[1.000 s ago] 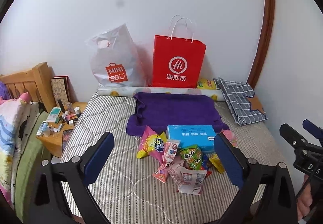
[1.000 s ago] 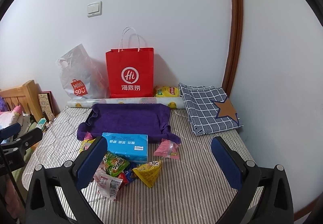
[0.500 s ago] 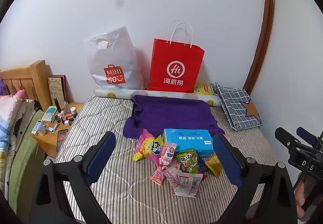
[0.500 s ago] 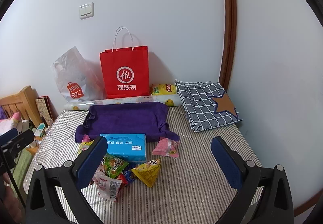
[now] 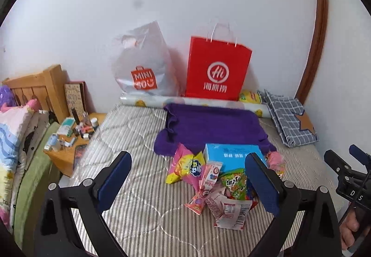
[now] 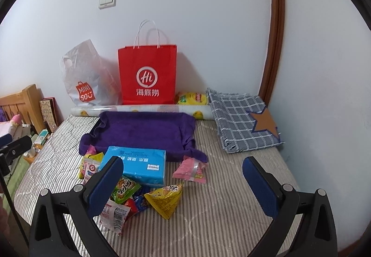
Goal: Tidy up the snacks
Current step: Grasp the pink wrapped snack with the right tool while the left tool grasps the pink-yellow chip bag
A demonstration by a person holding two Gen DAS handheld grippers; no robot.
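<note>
Left wrist view: left gripper [image 5: 187, 178] spread wide, empty, above striped mattress [image 5: 129, 131]; snack pile [image 5: 208, 178] mid-mattress, touching blue box [image 5: 231, 156]. Right wrist view: right gripper [image 6: 183, 184] spread wide, empty; yellow packet [image 6: 165, 199], pink packet [image 6: 191, 169] beside box.

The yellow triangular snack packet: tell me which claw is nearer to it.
Right. The right claw hovers open just short of the yellow triangular snack packet, which lies between its fingers. The left claw is open farther left, across the snack pile.
</note>
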